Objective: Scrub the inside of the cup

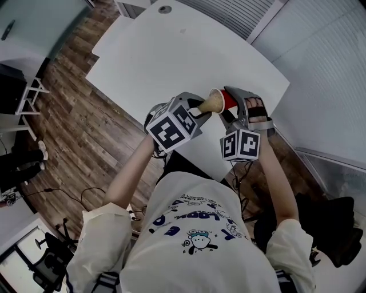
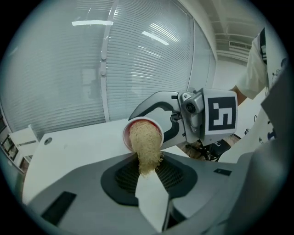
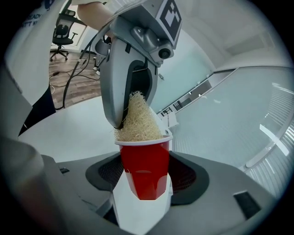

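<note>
Fingers left [image 2: 151,202]: gripping loofah [image 2: 146,142] | fingers right [image 3: 138,213]: gripping red cup [image 3: 146,170] | loofah pushed into cup mouth

One red plastic cup [image 1: 227,101]. One tan fibrous scrubber [image 1: 210,105]. Two handheld grippers, counted as the left gripper [image 1: 200,110] and the right gripper [image 1: 230,103]. Two marker cubes, one on each gripper: the left cube [image 1: 171,127] and the right cube [image 1: 241,144]. One white table [image 1: 171,51], with one round grommet [image 1: 164,9] near its far edge. One person [image 1: 194,229]. One office chair [image 3: 61,33] shows in the right gripper view
</note>
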The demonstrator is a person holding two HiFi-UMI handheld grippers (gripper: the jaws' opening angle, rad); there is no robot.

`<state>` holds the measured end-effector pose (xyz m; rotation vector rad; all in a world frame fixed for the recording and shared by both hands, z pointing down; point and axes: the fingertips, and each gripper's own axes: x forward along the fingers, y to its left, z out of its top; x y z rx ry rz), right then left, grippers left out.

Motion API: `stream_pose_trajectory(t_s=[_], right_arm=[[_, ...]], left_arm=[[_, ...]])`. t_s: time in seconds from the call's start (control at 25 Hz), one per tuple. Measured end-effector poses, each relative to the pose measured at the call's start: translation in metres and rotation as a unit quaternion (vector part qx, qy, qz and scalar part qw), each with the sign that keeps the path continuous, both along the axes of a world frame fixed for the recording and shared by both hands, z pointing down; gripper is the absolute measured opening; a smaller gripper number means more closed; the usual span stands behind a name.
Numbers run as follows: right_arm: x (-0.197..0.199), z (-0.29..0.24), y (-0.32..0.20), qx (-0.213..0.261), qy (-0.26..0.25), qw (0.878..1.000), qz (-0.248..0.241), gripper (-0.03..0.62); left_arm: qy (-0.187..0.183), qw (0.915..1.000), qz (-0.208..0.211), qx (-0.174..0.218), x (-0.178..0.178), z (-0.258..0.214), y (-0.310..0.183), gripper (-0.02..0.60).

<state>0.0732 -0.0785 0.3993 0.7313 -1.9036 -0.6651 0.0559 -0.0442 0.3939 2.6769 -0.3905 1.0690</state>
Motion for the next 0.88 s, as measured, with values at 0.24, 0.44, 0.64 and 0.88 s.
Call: stream_pose_trajectory(t_s=[0.24,0.44,0.64,0.88], right_arm=[[-0.009,0.003,0.005,0.001,0.02,0.999,-0.039,0.299],[-0.012,0.004,0.008,0.004,0.029,0.998,-0.064,0.299],[-0.016,-0.002,0.01,0.022,0.042,0.995,-0.089,0.299],[-0.02,-0.001,0.014,0.045,0.07,0.99,-0.115,0.299]], left_arm=[[0.041,0.9966,-0.008,-0.071,-0.001,0.001,0.002,0.124],[0.083,0.9873,-0.029,-0.132,-0.002,0.003,0.002,0.123],[0.124,0.9736,-0.044,-0.186,-0.004,-0.001,0.004,0.123],[0.131,0.9693,-0.045,-0.203,-0.004,0.001,0.006,0.121]])
